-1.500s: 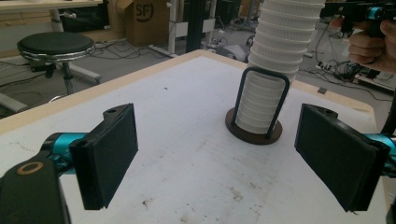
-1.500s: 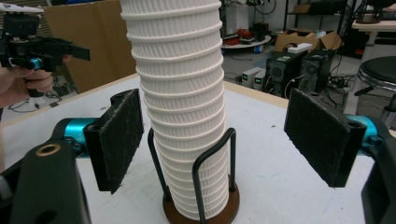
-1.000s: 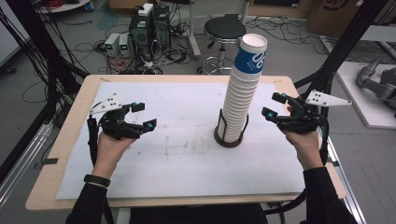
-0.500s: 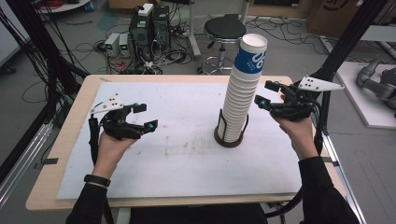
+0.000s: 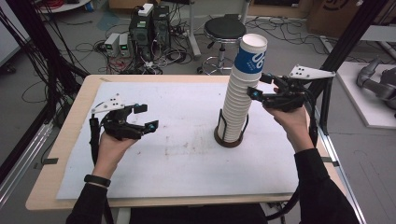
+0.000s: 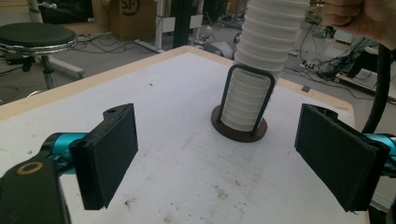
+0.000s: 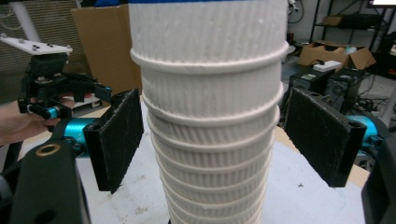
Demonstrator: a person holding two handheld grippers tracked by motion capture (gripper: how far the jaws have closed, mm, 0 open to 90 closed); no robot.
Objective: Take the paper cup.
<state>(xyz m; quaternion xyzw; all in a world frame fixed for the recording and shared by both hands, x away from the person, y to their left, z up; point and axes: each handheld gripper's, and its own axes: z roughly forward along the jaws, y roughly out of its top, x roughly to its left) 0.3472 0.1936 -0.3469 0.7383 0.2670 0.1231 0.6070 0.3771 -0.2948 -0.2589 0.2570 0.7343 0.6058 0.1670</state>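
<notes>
A tall stack of white ribbed paper cups (image 5: 240, 98) stands nested one in another on the white-covered worktop (image 5: 177, 154), right of its middle and leaning slightly. The topmost cup (image 5: 251, 53) carries a blue band with white lettering, and its open mouth looks empty from above. The foot of the stack sits in a round dark holder (image 5: 229, 137) whose black wire loops rise up around the lowest cups; in the left gripper view the same holder (image 6: 239, 127) shows with one loop arched over the cup walls.

The right gripper (image 5: 258, 94) is held up beside the upper part of the stack, its fingers (image 7: 119, 135) released and spread to either side of the cups (image 7: 210, 116), with a visible gap at each side. The left gripper (image 5: 145, 116) is well apart from the stack, low over the left of the worktop, fingers (image 6: 109, 154) released with nothing between them.
</notes>
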